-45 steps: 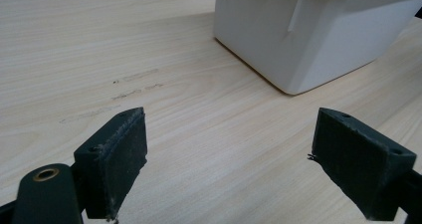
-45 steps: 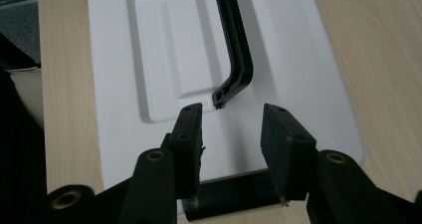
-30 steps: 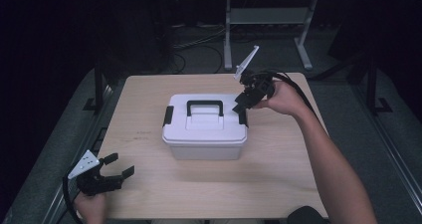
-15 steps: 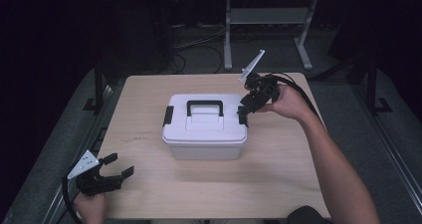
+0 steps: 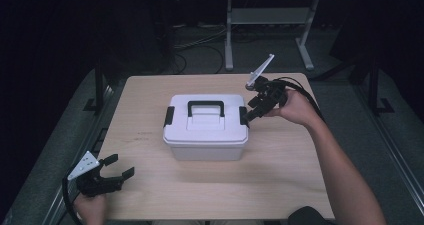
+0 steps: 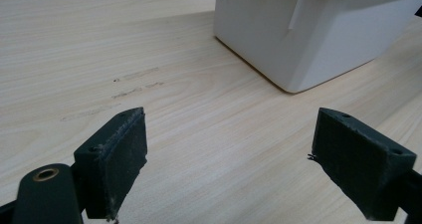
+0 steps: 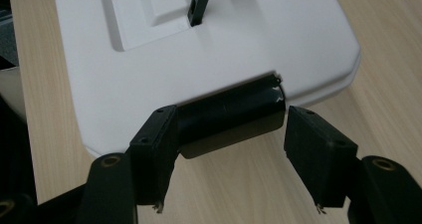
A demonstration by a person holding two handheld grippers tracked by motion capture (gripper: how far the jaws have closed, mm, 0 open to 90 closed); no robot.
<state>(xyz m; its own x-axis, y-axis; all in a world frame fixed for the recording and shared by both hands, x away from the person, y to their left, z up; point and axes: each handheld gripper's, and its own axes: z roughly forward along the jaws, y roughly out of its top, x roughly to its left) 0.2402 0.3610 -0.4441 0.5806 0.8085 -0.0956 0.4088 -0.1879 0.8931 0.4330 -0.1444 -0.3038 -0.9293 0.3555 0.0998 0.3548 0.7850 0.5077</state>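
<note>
A white lidded box [image 5: 206, 130] sits mid-bench [image 5: 280, 185], lid closed, contents hidden. My right gripper [image 5: 248, 116], jaws just opening, brackets the box's black side latch [image 7: 229, 115] without pinching. My left gripper [image 5: 116, 171] rests spread, empty, near the bench corner.

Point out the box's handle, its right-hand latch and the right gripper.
handle [image 5: 205, 105], high view, middle of the top bar.
latch [image 7: 230, 113], right gripper view, middle of its black face.
right gripper [image 7: 230, 149], right gripper view, midway between the fingertips.

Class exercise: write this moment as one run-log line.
right gripper: opening, astride latch | left gripper: open, idle | box: lid on
</note>
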